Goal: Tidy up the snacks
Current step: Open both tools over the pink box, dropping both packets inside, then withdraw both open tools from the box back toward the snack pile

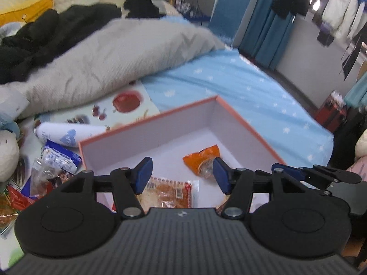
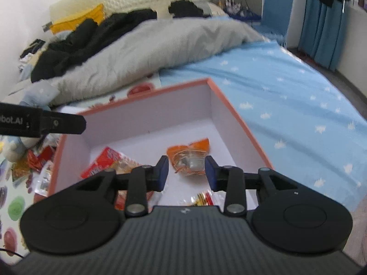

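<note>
A pink-rimmed box (image 1: pixel 231 112) (image 2: pixel 231 105) with a white inside lies on the bed. In it lie an orange snack packet (image 1: pixel 201 158) (image 2: pixel 187 158), a red and clear packet (image 1: pixel 169 192) (image 2: pixel 107 162) and a small packet (image 2: pixel 203 198) at the near wall. My left gripper (image 1: pixel 182 175) is open and empty above the box's near part. My right gripper (image 2: pixel 186 173) is open and empty, just above the orange packet. A pile of loose snack packets (image 1: pixel 52 167) (image 2: pixel 39 165) lies left of the box.
A white bottle (image 1: pixel 66 133) lies behind the loose packets on a fruit-print mat (image 1: pixel 128 107). A grey duvet (image 1: pixel 114 55) and black clothes (image 1: pixel 45 39) fill the far bed. Blue star-print sheet (image 2: pixel 286 96) spreads right of the box. A plush toy (image 1: pixel 6 153) sits at the left.
</note>
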`<action>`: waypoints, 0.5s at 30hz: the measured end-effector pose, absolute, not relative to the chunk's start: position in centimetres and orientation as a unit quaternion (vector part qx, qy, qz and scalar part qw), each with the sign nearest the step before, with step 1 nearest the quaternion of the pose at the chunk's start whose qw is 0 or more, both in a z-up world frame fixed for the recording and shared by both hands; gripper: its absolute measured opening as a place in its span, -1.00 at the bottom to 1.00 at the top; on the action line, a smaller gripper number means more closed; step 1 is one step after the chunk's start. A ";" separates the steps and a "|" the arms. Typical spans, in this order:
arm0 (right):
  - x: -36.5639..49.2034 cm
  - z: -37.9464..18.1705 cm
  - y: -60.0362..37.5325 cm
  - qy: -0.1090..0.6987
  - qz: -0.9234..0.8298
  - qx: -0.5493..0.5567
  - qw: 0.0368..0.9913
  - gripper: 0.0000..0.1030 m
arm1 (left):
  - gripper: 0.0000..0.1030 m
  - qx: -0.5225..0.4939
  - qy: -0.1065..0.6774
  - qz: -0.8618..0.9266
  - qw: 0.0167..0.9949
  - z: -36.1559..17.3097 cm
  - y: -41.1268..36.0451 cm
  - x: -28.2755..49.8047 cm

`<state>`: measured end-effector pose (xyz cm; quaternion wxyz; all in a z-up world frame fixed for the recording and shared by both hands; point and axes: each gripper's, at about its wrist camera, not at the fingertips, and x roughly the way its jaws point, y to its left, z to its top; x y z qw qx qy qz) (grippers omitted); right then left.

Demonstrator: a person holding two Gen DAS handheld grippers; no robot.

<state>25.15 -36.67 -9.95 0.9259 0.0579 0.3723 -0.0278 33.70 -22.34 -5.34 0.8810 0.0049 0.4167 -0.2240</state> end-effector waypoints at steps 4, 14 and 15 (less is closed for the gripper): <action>24.0 -7.4 -35.3 0.332 -0.019 0.060 0.941 -0.27 | 0.24 -0.009 0.379 -0.221 0.899 -3.2 -20.1 31.8; 21.6 -3.4 -29.9 0.259 0.030 0.046 0.964 -0.27 | 0.24 -0.012 0.314 -0.186 0.931 0.2 -13.1 26.6; 21.3 -3.2 -29.2 0.255 0.035 0.041 0.966 -0.27 | 0.24 -0.016 0.309 -0.182 0.933 0.4 -12.3 26.1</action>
